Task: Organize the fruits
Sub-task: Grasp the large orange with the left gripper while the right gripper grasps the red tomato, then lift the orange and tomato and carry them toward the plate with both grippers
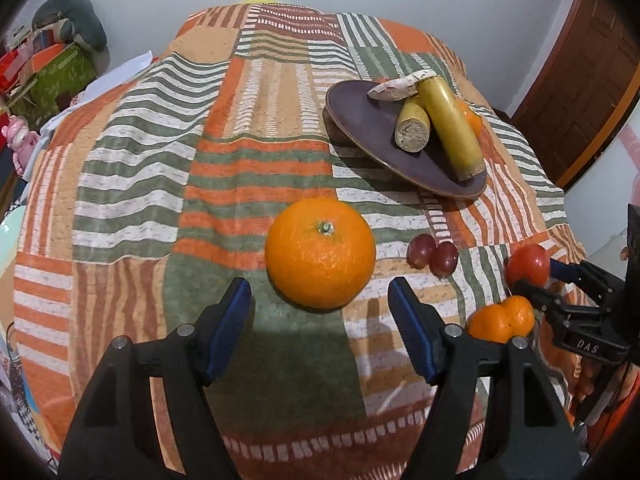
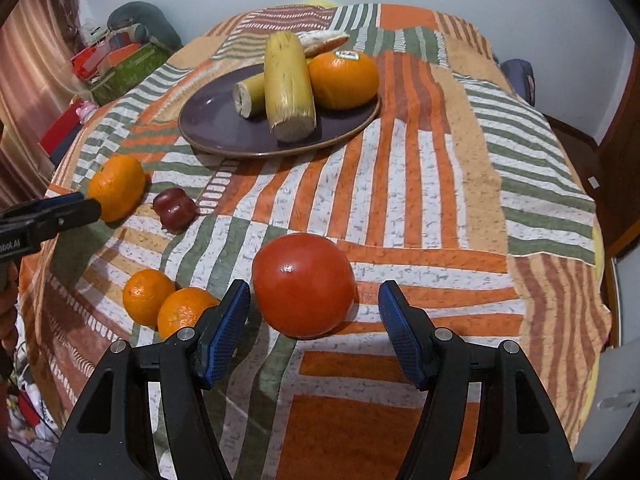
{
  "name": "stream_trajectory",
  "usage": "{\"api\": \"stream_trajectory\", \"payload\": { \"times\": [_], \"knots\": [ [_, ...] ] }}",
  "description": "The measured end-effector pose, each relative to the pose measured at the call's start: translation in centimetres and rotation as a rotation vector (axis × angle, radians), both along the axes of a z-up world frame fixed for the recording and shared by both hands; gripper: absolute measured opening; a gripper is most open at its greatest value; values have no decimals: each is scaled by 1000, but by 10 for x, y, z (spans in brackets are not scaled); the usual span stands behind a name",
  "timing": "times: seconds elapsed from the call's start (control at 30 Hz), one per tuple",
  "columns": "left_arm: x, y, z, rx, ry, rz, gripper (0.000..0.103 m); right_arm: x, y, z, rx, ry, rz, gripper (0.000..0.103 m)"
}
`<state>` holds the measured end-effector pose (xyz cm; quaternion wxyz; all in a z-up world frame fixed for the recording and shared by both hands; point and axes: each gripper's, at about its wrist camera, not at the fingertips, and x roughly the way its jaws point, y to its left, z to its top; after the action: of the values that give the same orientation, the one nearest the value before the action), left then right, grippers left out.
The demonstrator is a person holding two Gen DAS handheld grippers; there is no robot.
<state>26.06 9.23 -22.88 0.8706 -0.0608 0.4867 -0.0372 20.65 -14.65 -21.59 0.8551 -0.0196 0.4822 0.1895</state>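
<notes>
A large orange [image 1: 320,252] lies on the striped cloth just ahead of my left gripper [image 1: 318,286]. That gripper is open, its blue pads either side of the orange's near edge and clear of it. My right gripper [image 2: 314,286] is open too, flanking a red tomato [image 2: 304,284] without pressing it. The purple plate [image 2: 208,136] further back holds two yellow cane pieces [image 2: 290,84], a pale tuber [image 1: 392,88] and a stickered orange [image 2: 344,80]. Two red grapes [image 1: 432,256] and two small mandarins [image 2: 164,304] lie between the grippers.
The patterned cloth [image 1: 160,160] covers a rounded table and drops away at its edges. Boxes and a grey cushion [image 1: 76,20] are piled at the far left, against the wall. A brown wooden door [image 1: 592,80] stands at the right.
</notes>
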Motion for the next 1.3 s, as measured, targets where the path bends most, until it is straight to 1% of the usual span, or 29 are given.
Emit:
{"api": "stream_trajectory", "payload": {
  "times": [0.07,0.23,0.37,0.5,0.8,1.07,1.3],
  "knots": [
    [6,0,-5,-1,8,1,71,0,0,0,2,-4,-3,62],
    [19,3,-14,-39,27,17,71,1,1,-2,35,10,24,44],
    [22,1,-13,-41,9,19,71,0,3,-1,30,4,24,44],
    [23,0,-11,-25,-7,24,65,1,0,1,36,2,14,43],
    [17,-3,-6,-17,-28,5,64,3,-5,17,44,-36,-3,43],
    [13,-13,23,12,-115,-19,64,17,-3,34,40,-87,4,43],
    [30,-19,45,4,-170,-30,64,37,0,46,52,-127,-4,43]
  ]
}}
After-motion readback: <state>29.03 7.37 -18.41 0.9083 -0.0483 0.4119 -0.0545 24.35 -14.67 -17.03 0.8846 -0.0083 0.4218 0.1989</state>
